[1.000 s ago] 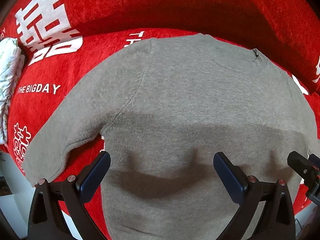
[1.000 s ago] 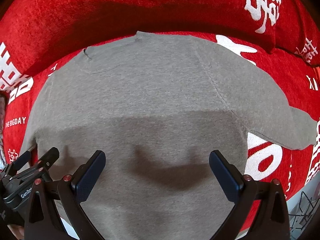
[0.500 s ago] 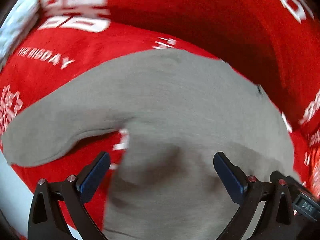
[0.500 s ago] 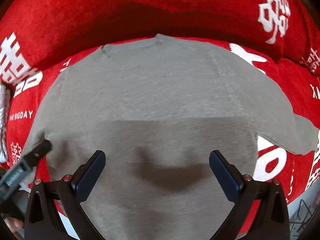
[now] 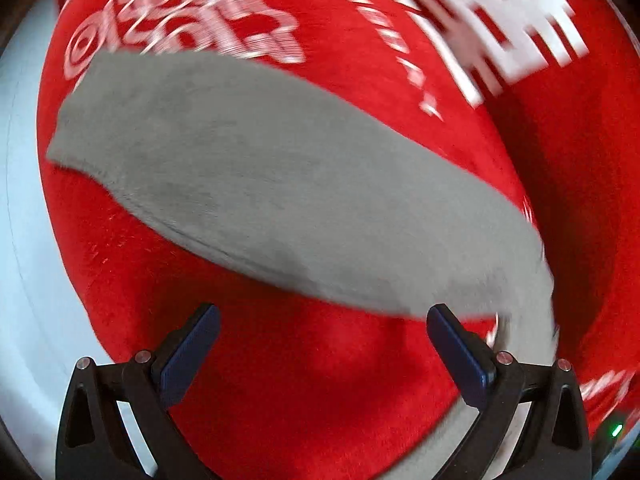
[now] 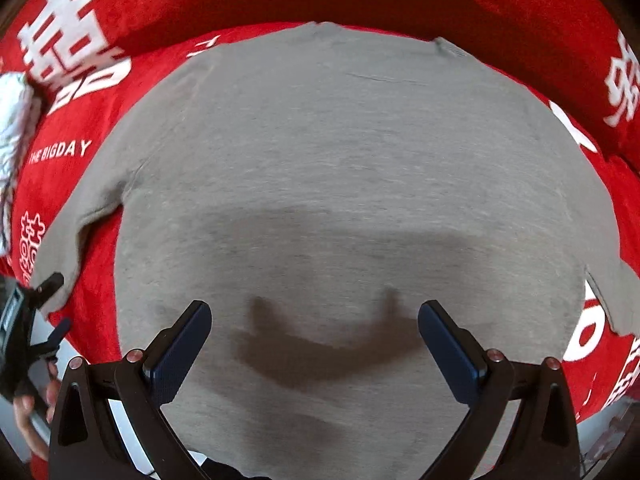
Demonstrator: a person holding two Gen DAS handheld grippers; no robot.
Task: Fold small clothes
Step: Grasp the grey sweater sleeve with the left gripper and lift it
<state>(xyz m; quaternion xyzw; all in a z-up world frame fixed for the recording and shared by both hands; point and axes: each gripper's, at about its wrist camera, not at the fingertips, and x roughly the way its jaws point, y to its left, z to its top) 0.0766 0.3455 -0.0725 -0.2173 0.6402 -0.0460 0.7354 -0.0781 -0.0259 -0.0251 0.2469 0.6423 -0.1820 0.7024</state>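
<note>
Lying flat on the red blanket (image 6: 132,80) is a grey sweater (image 6: 340,184) with both sleeves out to the sides. The right gripper (image 6: 314,340) hangs over its lower part, jaws spread and empty. The left gripper (image 5: 320,344) sits near one sleeve (image 5: 248,176), jaws spread too.

Sweater (image 6: 340,168) lying flat on the printed cover (image 6: 60,152), collar at the far side; its left sleeve (image 5: 248,176) extending over the cover's left edge area, a folded cloth (image 6: 14,120) sitting farther left, apart.
</note>
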